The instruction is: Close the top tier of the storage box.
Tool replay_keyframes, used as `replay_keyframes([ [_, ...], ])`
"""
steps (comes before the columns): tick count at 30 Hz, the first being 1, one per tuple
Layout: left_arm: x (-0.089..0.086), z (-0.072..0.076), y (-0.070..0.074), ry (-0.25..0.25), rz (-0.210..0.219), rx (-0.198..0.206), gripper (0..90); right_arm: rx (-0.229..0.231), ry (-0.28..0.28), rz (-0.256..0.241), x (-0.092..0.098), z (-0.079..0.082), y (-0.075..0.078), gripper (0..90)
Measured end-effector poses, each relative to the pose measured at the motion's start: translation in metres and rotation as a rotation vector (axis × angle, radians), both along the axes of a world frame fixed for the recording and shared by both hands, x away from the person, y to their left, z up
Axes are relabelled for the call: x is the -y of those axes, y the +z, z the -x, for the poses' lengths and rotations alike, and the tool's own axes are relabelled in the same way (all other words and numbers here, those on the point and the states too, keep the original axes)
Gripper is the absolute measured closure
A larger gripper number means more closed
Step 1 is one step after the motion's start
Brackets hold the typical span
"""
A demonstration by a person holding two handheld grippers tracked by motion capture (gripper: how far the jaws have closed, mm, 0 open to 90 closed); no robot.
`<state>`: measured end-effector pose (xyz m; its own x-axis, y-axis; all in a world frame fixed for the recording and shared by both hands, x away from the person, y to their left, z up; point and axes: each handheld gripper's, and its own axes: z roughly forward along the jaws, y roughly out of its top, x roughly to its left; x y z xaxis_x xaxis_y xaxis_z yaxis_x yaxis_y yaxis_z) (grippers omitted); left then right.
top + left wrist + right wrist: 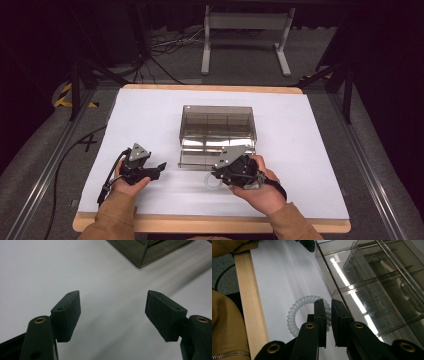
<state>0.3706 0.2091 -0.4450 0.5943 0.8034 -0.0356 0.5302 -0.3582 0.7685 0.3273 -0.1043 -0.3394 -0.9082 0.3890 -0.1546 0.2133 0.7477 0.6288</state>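
Right gripper (327, 315) jaws nearly closed, narrow gap, nothing clamped; it sits over the coil ring (295, 312), which lies flat on the surface (300, 130) at the 6 o'clock edge of the smoked organizer (218, 122). Left gripper (113, 312) wide open, empty, at the organizer's 8 o'clock.

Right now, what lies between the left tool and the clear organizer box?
Nothing: in the left gripper view, bare white table runs from the open left tool to the box.
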Motion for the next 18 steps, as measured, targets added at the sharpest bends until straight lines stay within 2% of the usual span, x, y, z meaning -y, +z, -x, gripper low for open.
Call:
replay_keyframes([
  [5, 0.000, 0.000, 0.000, 0.001, 0.000, -0.001, 29.5, 0.002, -0.009, -0.015, 0.002, -0.002, 0.004, 83.4],
  [18, 0.000, 0.000, 0.000, 0.003, -0.001, 0.000, 29.5, 0.018, -0.035, -0.017, 0.005, -0.008, 0.014, 83.4],
])
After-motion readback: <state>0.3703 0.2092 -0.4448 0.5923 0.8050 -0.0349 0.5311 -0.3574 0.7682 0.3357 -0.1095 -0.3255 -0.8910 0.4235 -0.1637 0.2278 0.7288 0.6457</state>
